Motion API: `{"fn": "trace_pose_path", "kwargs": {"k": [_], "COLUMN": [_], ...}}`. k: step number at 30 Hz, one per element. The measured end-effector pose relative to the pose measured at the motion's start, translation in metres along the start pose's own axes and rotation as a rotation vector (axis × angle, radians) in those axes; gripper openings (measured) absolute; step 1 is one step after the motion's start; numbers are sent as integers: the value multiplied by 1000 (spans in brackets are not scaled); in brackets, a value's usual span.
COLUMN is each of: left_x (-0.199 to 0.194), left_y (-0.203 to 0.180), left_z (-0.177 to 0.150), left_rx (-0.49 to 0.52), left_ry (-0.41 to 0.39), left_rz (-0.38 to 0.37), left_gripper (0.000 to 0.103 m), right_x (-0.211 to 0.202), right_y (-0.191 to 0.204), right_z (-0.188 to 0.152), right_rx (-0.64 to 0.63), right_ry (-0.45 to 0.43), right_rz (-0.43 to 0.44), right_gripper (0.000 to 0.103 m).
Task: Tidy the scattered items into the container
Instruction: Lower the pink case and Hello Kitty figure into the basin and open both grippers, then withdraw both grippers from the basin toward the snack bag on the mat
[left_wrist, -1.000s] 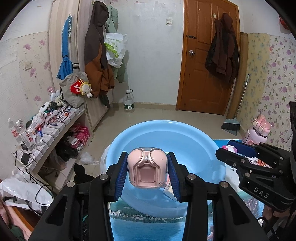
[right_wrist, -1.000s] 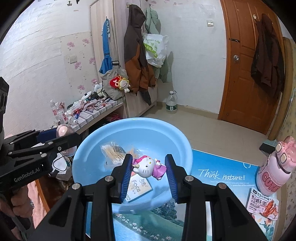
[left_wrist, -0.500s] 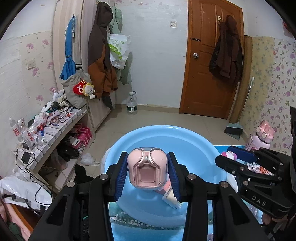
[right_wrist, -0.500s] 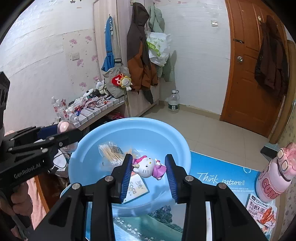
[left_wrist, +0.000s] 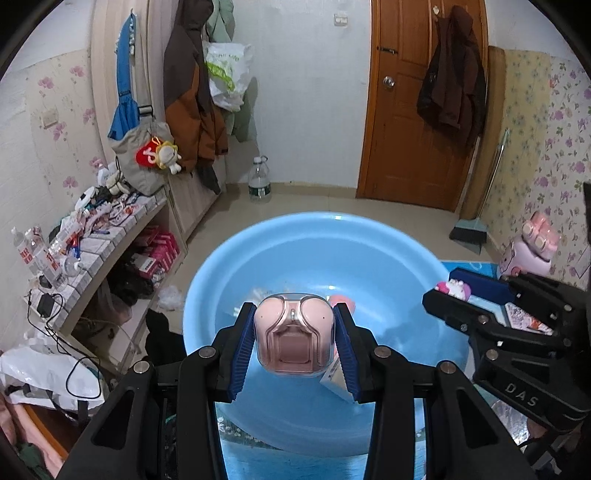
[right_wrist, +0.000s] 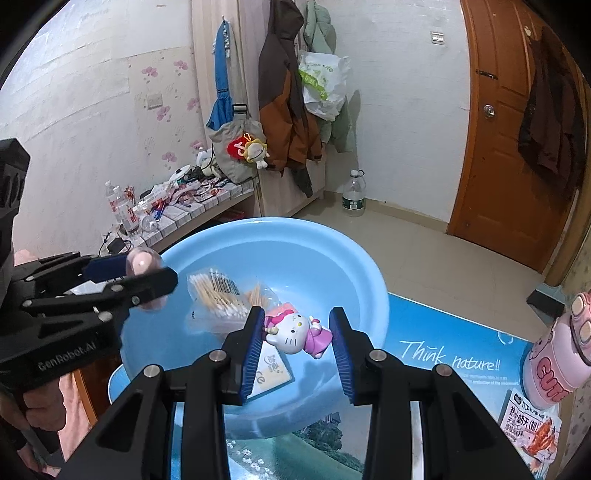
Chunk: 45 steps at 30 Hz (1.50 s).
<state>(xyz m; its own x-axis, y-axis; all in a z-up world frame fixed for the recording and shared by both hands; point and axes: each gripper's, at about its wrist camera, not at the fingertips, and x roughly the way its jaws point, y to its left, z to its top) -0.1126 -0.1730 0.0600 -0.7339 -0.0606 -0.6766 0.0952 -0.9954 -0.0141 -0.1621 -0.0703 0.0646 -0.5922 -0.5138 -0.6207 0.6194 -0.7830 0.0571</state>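
My left gripper (left_wrist: 294, 339) is clamped on a pink earbud case (left_wrist: 294, 338), which sits low centre in the left wrist view, over the near side of the blue basin (left_wrist: 399, 258). My right gripper (right_wrist: 297, 334) is closed on a Hello Kitty figure (right_wrist: 295, 334) (tilted on its side between the blue pads), lower centre of its own view, above the basin's near rim. Inside the basin lie a bag of cotton swabs (right_wrist: 216, 295) and a small packet (right_wrist: 271, 371). A pink bottle (right_wrist: 557, 363) stands on the worktop at the right edge.
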Motion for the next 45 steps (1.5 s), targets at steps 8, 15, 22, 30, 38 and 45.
{"fn": "trace_pose_path", "kwargs": {"k": [8, 15, 22, 30, 38, 45], "left_x": [24, 40, 46, 45, 30, 5], "left_y": [-11, -18, -21, -21, -21, -10], "left_z": [-10, -21, -31, -33, -34, -37], "left_rx": [6, 27, 59, 67, 68, 60], "left_ry": [67, 111, 121, 110, 74, 14], "left_rz": [2, -9, 18, 10, 13, -5], "left_gripper": [40, 40, 40, 41, 51, 78], "right_x": [6, 5, 7, 10, 11, 17], "right_y": [-1, -2, 1, 7, 10, 17], "right_z": [-1, -1, -2, -2, -3, -4], "right_rx": [-5, -2, -11, -26, -30, -50], "right_ry": [6, 12, 22, 31, 38, 54], "right_rz": [-8, -8, -12, -14, -16, -10], "right_gripper": [37, 37, 37, 37, 37, 37]}}
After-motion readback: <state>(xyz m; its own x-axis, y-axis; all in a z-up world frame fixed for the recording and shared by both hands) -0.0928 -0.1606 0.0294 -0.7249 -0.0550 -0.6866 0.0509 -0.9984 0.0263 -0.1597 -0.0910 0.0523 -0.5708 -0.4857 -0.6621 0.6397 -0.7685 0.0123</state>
